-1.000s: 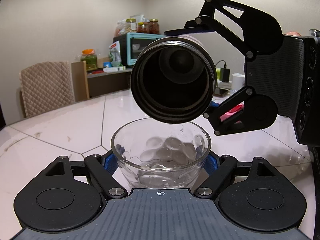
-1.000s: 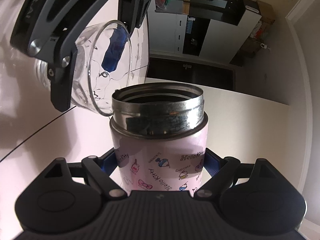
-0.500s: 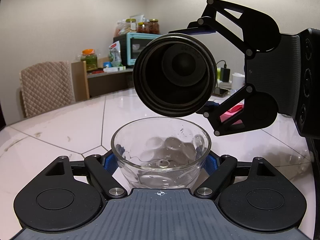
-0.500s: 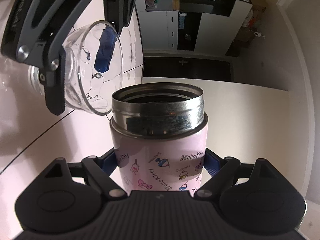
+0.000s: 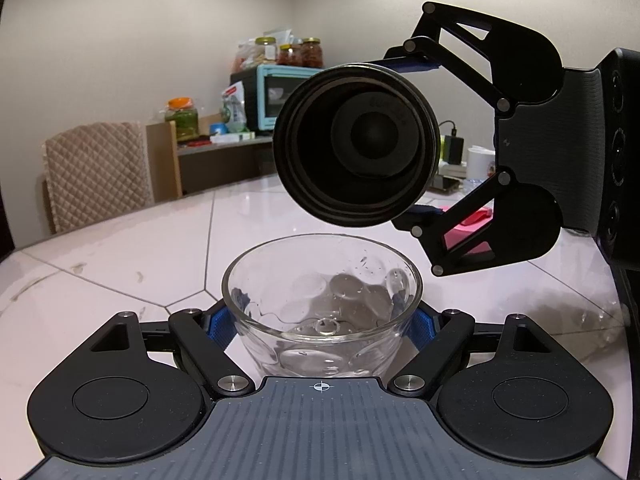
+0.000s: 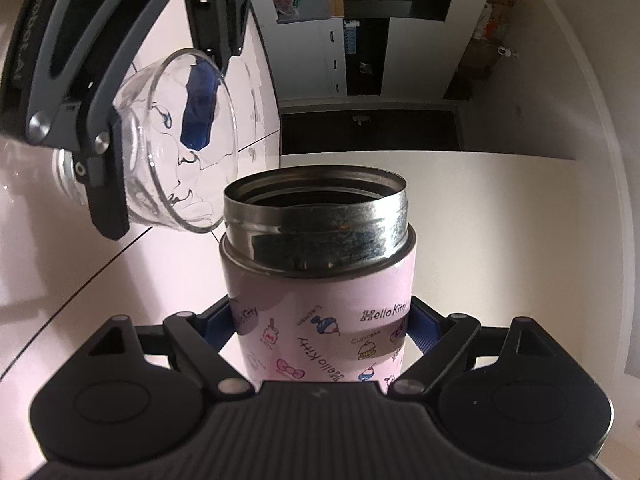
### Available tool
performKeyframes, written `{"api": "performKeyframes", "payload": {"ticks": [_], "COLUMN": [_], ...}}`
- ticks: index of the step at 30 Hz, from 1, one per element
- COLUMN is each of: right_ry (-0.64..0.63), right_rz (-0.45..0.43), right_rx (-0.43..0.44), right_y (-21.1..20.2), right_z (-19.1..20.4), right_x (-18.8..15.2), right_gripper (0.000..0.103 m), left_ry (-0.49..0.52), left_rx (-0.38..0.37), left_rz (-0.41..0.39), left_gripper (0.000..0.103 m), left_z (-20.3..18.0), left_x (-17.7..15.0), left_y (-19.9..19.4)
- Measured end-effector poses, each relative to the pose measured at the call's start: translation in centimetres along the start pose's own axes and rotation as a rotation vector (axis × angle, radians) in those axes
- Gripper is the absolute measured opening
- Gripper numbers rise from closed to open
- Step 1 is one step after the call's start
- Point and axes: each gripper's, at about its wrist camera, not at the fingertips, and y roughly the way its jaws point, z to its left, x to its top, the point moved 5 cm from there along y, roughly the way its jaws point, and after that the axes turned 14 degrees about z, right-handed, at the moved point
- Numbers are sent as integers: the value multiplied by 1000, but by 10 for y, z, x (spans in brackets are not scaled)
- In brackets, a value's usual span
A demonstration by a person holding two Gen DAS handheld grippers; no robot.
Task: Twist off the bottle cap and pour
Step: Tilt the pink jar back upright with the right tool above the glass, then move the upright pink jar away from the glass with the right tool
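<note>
Several jars (image 5: 298, 51) beyond white tabletop (image 5: 168, 248)

White tiled table (image 5: 132, 248) — glass bowl (image 5: 320, 312).

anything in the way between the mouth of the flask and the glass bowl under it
Nothing visible. The flask lies tipped in the right claw, cap off, its open mouth just above the rim of the glass bowl clamped in the left claw. Only open air lies between them.
</note>
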Motion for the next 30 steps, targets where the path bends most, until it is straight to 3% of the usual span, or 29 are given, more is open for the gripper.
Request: {"api": "performKeyframes", "payload": {"ticks": [30], "right_ry": [164], "right_rz": [-15], "right_rx": [90], "right_y": [-2], "right_z": [-20], "right_x": [-7], "right_gripper": [88], "left_ry": [-61], "left_rx": [54], "left_rz": [8], "left_gripper": [86], "left_z": [-10], "left_x": [3], "left_y": [2]}}
